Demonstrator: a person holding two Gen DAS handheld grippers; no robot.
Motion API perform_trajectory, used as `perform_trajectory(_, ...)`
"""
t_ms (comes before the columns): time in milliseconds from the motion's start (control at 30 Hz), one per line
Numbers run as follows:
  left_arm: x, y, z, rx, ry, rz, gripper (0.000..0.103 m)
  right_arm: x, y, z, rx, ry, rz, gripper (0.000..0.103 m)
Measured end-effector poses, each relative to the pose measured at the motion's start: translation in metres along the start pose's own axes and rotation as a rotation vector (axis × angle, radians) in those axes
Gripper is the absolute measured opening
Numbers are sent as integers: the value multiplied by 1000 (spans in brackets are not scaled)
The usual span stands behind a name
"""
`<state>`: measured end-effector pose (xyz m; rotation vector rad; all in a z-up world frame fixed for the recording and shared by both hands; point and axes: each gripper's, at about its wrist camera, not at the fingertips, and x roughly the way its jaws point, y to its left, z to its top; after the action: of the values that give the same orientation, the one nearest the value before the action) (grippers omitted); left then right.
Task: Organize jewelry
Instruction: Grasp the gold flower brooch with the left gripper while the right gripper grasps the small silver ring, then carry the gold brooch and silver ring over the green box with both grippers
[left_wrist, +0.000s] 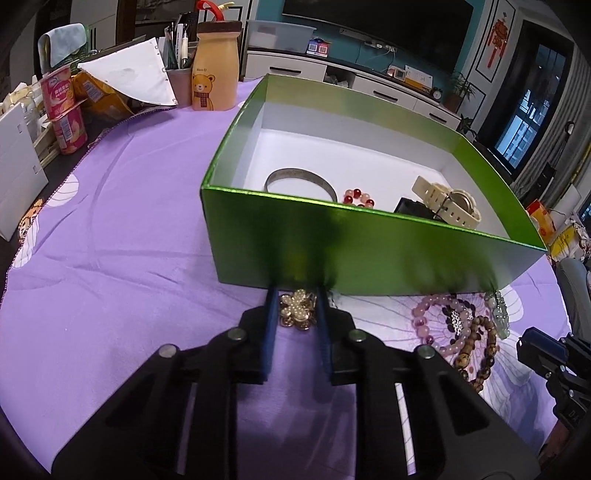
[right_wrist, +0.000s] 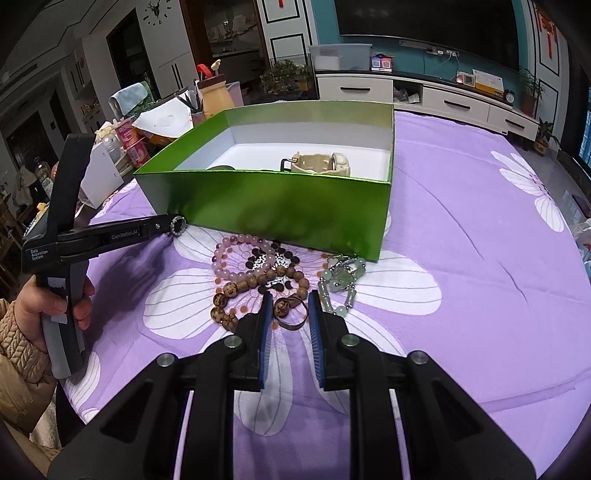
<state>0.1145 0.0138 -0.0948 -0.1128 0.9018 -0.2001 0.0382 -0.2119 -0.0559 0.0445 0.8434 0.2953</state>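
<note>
Lit evenly from overhead indoors, moderately bright on the purple tablecloth (left_wrist: 110, 240), dim toward the room behind. Soft dark shadows and smeared reflections on the glossy near wall of the green box (left_wrist: 369, 254). Strong fisheye bending throughout, with black vignetting in the corners. Slightly soft and grainy at the rims; sharpest near centre. Night-dark windows at far right.

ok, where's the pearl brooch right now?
Left wrist view: the brooch lies on the purple cloth between the left gripper's fingers, just in front of the green box.
</note>
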Motion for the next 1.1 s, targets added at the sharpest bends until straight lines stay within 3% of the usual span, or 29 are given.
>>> perform_trajectory(200,-8,-2,-3,-11,-1,-22,20,-5,2,1,-1,-11,0,19)
perform_trajectory(500,-50,-5,-9,-24,-59,-63,20,-22,7,-1,-4,-41,7,19)
perform_trajectory(1100,-98,-23,-4,-4,-121,-76,20,-57,15,17,-36,-137,41,19)
